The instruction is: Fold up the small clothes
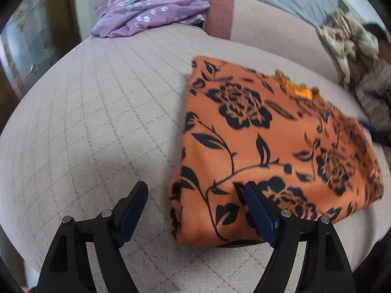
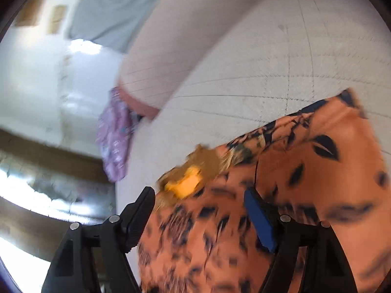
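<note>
An orange garment with black flowers (image 1: 256, 146) lies folded in a rough rectangle on the quilted bed (image 1: 97, 109). A yellow patch (image 1: 300, 92) shows at its far edge. My left gripper (image 1: 195, 188) hovers open over the garment's near left corner; its pads do not press the cloth. In the blurred right wrist view, my right gripper (image 2: 199, 193) is open just above the same garment (image 2: 305, 183), close to the yellow patch (image 2: 185, 183), and grips nothing.
A purple floral garment (image 1: 149, 12) is bunched at the far left of the bed, also in the right wrist view (image 2: 114, 141). A pink bolster (image 1: 264, 24) runs along the back. A patterned blanket heap (image 1: 342, 41) lies far right. A shiny cabinet (image 1: 24, 44) stands left.
</note>
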`<state>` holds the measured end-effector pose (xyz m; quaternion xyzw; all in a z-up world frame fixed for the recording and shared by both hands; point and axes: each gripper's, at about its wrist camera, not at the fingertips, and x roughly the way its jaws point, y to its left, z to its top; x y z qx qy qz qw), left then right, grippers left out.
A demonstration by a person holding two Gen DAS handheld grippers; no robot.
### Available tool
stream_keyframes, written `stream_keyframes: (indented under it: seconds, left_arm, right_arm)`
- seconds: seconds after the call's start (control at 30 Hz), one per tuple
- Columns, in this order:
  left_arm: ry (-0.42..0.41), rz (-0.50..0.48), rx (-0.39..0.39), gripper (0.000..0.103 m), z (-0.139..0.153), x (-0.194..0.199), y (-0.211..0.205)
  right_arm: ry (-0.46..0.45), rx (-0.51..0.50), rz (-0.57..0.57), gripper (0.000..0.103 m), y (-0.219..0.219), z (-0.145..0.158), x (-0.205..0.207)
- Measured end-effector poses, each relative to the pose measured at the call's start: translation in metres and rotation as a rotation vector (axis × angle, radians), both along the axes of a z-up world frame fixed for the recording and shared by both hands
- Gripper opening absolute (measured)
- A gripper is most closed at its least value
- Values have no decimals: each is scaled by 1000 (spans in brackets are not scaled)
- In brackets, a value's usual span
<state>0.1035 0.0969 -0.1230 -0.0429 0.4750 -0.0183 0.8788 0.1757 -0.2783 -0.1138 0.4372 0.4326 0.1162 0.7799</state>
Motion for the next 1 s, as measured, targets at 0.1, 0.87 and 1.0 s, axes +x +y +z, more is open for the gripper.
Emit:
stream_keyframes:
  seconds: [0.1, 0.87, 1.0]
  left_arm:
    - [4, 19, -4, 81, 3, -2, 1]
    - [-54, -152, 31, 81, 50, -27, -86]
    - [-22, -168, -5, 81, 35, -9, -112]
  right_arm:
    - [12, -63, -18, 86, -24, -3, -45]
    - [-63, -51, -80, 77, -74, 9, -181]
    - [-38, -81, -73, 77, -105, 8, -133]
